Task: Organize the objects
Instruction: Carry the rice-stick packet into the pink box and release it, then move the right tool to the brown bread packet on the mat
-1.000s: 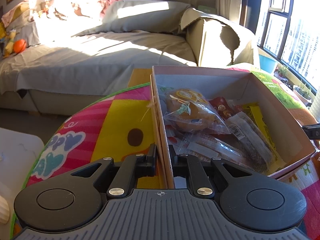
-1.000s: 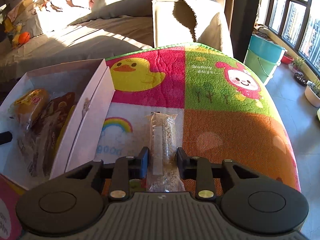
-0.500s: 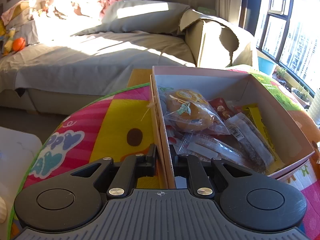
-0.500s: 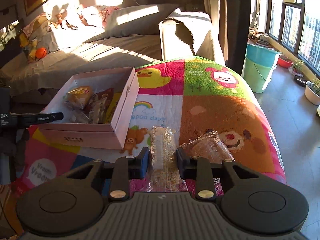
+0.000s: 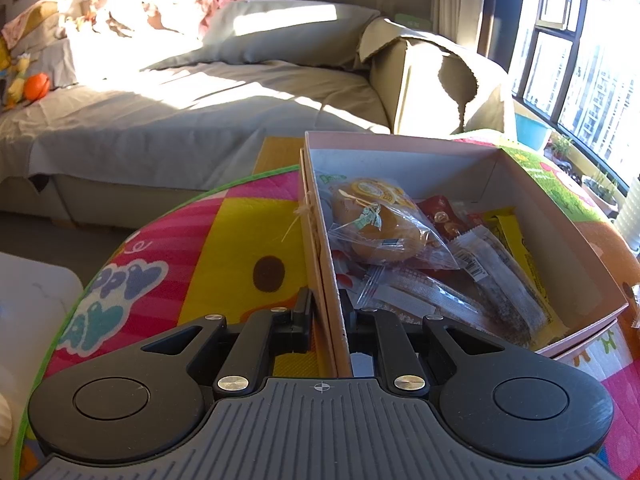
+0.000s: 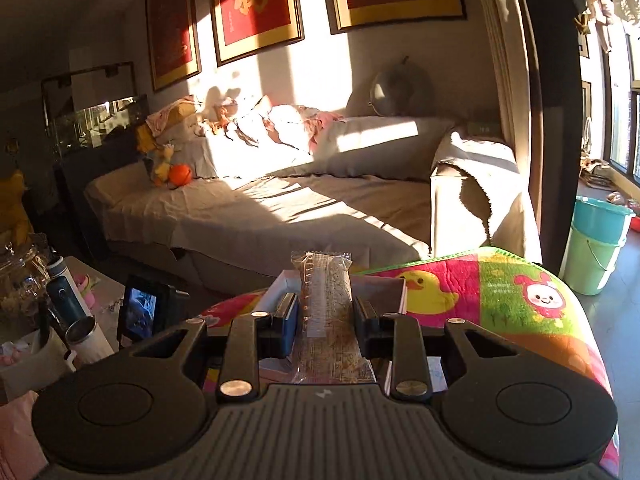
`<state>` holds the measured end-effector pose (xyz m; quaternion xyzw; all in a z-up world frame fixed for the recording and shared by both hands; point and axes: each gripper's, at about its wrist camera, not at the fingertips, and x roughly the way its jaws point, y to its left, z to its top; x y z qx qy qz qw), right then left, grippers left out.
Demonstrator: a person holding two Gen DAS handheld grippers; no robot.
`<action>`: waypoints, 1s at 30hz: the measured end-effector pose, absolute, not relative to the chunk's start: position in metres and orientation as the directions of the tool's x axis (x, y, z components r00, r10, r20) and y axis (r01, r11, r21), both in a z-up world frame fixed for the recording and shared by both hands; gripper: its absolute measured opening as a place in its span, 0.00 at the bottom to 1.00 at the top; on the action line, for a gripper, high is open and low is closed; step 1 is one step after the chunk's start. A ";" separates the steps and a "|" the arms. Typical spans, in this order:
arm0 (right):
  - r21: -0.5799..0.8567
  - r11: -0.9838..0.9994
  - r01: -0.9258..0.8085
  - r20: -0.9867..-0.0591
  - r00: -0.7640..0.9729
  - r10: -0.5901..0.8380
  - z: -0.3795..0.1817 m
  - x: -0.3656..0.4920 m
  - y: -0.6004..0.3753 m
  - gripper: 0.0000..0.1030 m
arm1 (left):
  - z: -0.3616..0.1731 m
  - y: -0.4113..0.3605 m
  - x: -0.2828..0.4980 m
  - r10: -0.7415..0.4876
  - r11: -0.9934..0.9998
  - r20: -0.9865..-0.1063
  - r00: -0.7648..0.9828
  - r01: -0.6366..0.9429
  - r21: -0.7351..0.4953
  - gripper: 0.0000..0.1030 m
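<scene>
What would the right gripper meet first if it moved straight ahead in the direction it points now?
Probably the pink box. The right gripper, shut on the snack bar, points slightly downward, and the box's far wall shows just beyond the bar's tip. Depth is unclear; the gripper might pass above the box toward the sofa.

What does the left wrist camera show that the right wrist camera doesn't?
Only the left wrist view looks down into the pink box, showing a wrapped bun and other packets, with the left gripper clamped on the box's near wall.

Only the right wrist view shows the right gripper shut on a clear-wrapped snack bar, red framed pictures on the wall, and a bottle on a side table.

Both show the sunlit sofa, the orange ball on it, and the cartoon mat.
</scene>
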<state>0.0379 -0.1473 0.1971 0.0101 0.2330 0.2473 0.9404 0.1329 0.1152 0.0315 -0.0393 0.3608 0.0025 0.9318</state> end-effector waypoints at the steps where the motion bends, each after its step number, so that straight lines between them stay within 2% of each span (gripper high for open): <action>1: 0.132 0.877 -0.463 -0.436 0.767 0.471 0.195 0.046 -0.139 0.28 | 0.032 0.115 0.133 -0.024 0.997 -0.673 0.740 -0.032 -0.071 0.13; 5: 0.118 0.885 -0.450 -0.448 0.771 0.452 0.184 0.075 -0.113 0.26 | 0.032 0.116 0.132 -0.024 0.997 -0.673 0.739 -0.032 -0.071 0.13; 7: 0.115 0.890 -0.441 -0.428 0.787 0.445 0.184 0.088 -0.102 0.21 | 0.032 0.115 0.132 -0.022 0.997 -0.673 0.739 -0.034 -0.069 0.13; 13: 0.181 0.899 -0.398 -0.363 0.823 0.438 0.189 0.116 -0.091 0.22 | 0.031 0.116 0.132 -0.022 0.997 -0.677 0.736 -0.033 -0.067 0.13; 15: 0.178 0.899 -0.401 -0.350 0.828 0.439 0.190 0.113 -0.095 0.26 | 0.031 0.116 0.132 -0.022 0.997 -0.676 0.736 -0.032 -0.067 0.13; 17: 0.168 0.904 -0.394 -0.341 0.837 0.428 0.191 0.110 -0.102 0.37 | 0.031 0.116 0.131 -0.022 0.997 -0.675 0.738 -0.032 -0.068 0.13; 20: 0.145 0.922 -0.358 -0.339 0.858 0.386 0.191 0.107 -0.118 0.48 | 0.031 0.115 0.131 -0.019 0.997 -0.674 0.739 -0.037 -0.068 0.13; 23: 0.120 0.941 -0.317 -0.347 0.875 0.339 0.188 0.104 -0.137 0.51 | 0.031 0.114 0.131 -0.019 0.997 -0.674 0.738 -0.037 -0.068 0.13; 27: 0.068 0.964 -0.256 -0.371 0.891 0.263 0.176 0.097 -0.164 0.62 | 0.031 0.114 0.131 -0.020 0.997 -0.674 0.738 -0.036 -0.069 0.13; 30: 0.018 0.984 -0.175 -0.427 0.889 0.166 0.155 0.093 -0.195 0.73 | 0.031 0.114 0.131 -0.019 0.997 -0.674 0.738 -0.037 -0.068 0.13</action>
